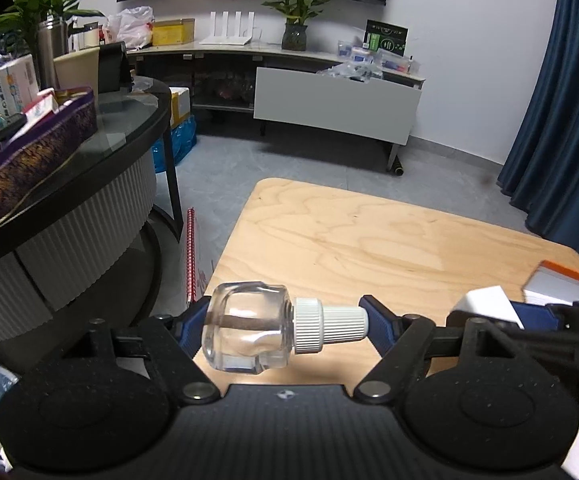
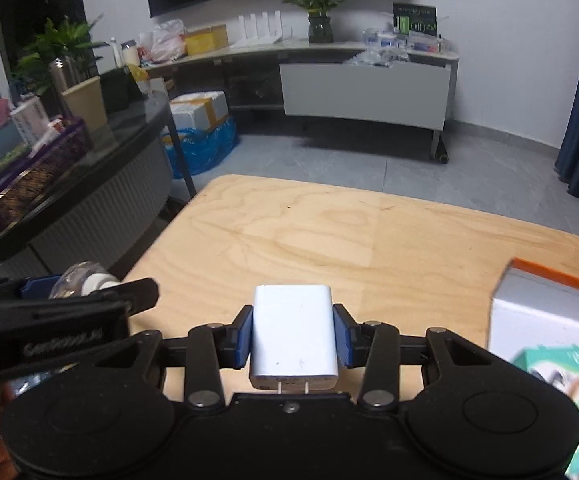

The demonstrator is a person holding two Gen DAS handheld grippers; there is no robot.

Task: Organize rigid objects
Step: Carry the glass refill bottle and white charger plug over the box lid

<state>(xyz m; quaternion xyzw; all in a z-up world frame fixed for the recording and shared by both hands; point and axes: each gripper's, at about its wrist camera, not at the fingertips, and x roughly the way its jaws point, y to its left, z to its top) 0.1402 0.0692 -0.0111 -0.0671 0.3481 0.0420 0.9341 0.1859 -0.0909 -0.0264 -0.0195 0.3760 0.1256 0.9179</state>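
My left gripper (image 1: 285,326) is shut on a small clear glass bottle (image 1: 249,328) with a white ribbed cap, held sideways above the near left edge of the wooden table (image 1: 369,240). My right gripper (image 2: 293,334) is shut on a white wall charger (image 2: 294,332), prongs pointing back toward the camera, held over the table (image 2: 329,232). The left gripper and its bottle (image 2: 89,280) show at the left of the right wrist view. The charger (image 1: 485,304) shows at the right of the left wrist view.
A white box with an orange edge (image 2: 549,308) sits at the table's right, with a teal carton (image 2: 557,372) in front of it. A round black glass table (image 1: 89,152) with boxes stands to the left. A TV stand (image 1: 329,100) lines the far wall.
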